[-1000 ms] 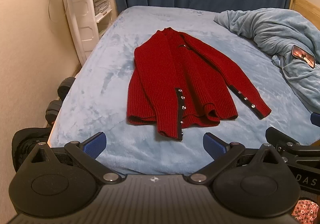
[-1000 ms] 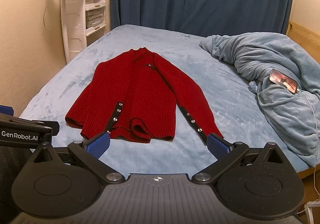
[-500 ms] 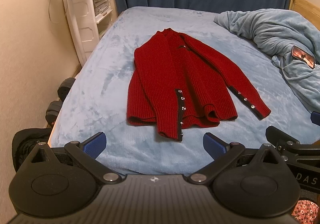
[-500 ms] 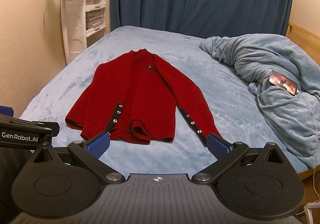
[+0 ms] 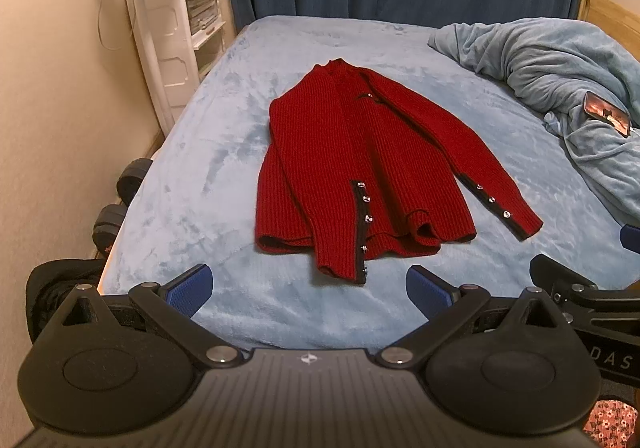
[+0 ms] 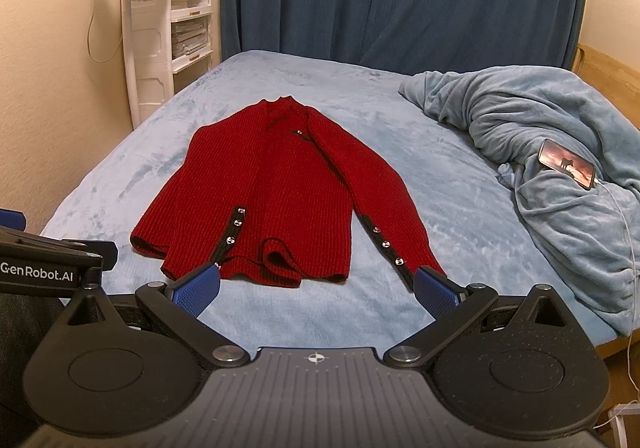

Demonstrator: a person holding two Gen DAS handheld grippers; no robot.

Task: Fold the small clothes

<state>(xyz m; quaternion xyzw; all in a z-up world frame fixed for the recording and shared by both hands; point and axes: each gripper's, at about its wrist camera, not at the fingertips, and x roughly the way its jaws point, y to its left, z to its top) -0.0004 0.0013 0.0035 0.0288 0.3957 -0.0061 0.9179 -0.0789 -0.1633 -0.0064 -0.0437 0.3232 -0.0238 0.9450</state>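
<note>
Both grippers have crept closer to the cardigan

In the right wrist view the red cardigan (image 6: 276, 195) sits lower and nearer than a second ago: the left blue pad now overlaps the cuff of its folded-in sleeve and the right pad meets the tip of the outstretched sleeve, where earlier a strip of bed (image 6: 460, 183) showed between; the right gripper (image 6: 316, 290) is spread just as wide; in the left wrist view the left gripper (image 5: 308, 288) has barely edged forward, the hem sitting a touch lower in frame
</note>
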